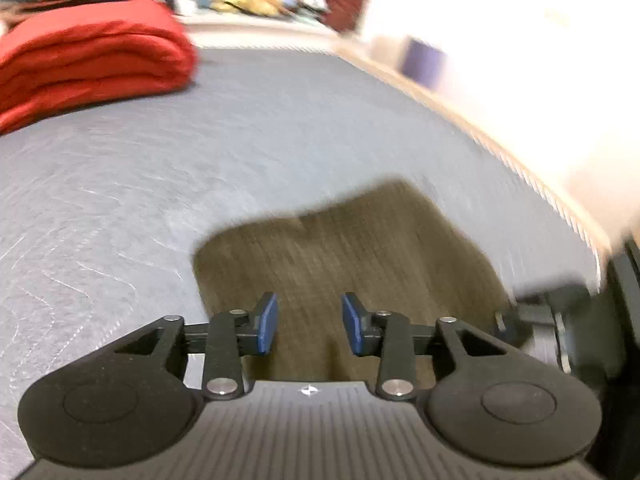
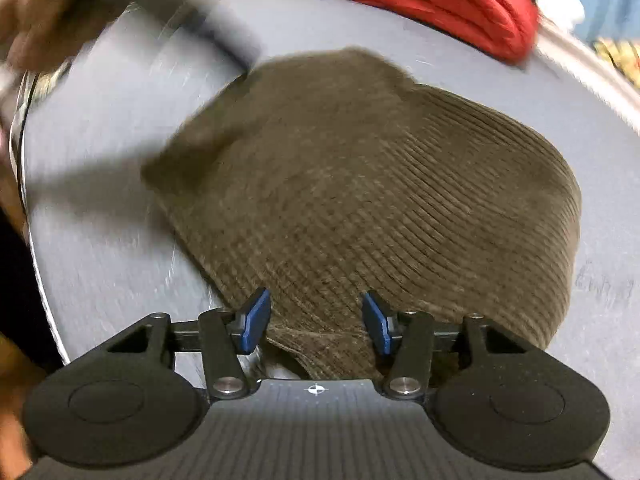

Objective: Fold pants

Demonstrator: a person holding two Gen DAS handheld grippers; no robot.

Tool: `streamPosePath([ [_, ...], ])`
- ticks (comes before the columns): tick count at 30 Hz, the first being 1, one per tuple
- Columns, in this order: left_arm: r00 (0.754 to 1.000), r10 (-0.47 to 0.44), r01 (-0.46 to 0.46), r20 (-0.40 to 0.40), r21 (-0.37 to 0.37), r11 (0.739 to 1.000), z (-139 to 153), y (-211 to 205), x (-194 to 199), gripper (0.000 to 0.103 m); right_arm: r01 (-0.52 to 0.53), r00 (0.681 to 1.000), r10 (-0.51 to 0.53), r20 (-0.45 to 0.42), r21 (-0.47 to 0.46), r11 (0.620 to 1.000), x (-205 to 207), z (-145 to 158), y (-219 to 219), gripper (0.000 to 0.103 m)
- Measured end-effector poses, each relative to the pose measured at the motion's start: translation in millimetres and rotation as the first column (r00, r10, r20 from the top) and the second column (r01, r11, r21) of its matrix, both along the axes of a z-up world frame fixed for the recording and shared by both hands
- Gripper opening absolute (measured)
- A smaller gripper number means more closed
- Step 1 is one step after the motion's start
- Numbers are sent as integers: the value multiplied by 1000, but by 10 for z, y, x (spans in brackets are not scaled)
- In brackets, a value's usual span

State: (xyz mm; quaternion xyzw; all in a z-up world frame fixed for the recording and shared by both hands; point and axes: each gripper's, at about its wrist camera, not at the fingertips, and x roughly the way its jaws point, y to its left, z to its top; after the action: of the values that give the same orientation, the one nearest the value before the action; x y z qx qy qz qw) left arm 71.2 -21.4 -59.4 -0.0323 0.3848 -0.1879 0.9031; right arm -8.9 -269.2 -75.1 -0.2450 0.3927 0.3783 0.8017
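Left gripper point(image 1: 310, 322): bottom centre of frame, blue pads apart, nothing between them, over brown corduroy pants point(image 1: 352, 264) folded on grey quilted surface point(image 1: 160, 184). Right gripper point(image 2: 316, 322): bottom centre, pads apart, straddling near pants edge, not visibly pressing. Folded red cloth point(image 1: 88, 56): upper left, well apart from pants.

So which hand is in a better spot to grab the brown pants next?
Probably the right. The right gripper hovers open right over a raised fold at the near edge of the brown corduroy pants. The left gripper is open too, above flat cloth.
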Motion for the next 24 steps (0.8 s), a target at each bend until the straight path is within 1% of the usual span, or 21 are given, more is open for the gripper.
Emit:
streamPosePath([
  [1,999,36,-36,-21,12,999,-82,8,75,33,-1,1000,1,3,-3,1000,-6,10,0,56],
  [2,994,81,-76,-71,65,995,-225,5,165,31,14,1000,-14,-10,8,1000,17,31,-11,56],
  [3,984,126,-109,-124,139,984,-409,-15,247,32,30,999,-29,-26,22,999,33,41,-34,56],
  [4,975,151,-122,-164,174,977,-588,-28,300,34,31,999,-30,-28,25,999,35,40,-49,56],
  [5,970,166,-134,-178,176,975,-676,-29,327,33,25,999,-25,-22,26,999,27,31,-56,56],
  [6,967,177,-146,-181,173,974,-693,-29,346,33,20,1000,-20,-16,34,999,20,49,-51,56],
  [9,968,182,-148,-173,191,970,-620,-76,363,33,36,999,-34,-30,67,997,54,115,-85,55],
  [13,973,169,-133,-158,216,967,-589,-86,336,34,54,997,-50,-50,76,996,77,119,-106,55],
  [15,973,177,-141,-147,224,964,-516,-89,295,36,60,997,-56,-52,75,995,94,131,-90,56],
  [18,978,184,-158,-97,235,959,-359,-125,213,38,83,995,-78,-55,92,992,77,172,-95,56],
  [20,986,160,-148,-48,201,968,-204,-170,129,40,112,994,-109,-31,136,984,80,259,-132,59],
  [21,989,145,-137,-35,180,974,-148,-192,97,40,133,991,-131,-22,177,975,91,334,-173,61],
  [22,991,128,-122,-27,164,979,-108,-221,69,40,155,988,-155,-16,210,965,106,393,-212,66],
  [24,995,93,-88,-28,166,982,-108,-288,50,40,215,975,-224,8,250,944,146,479,-286,69],
])
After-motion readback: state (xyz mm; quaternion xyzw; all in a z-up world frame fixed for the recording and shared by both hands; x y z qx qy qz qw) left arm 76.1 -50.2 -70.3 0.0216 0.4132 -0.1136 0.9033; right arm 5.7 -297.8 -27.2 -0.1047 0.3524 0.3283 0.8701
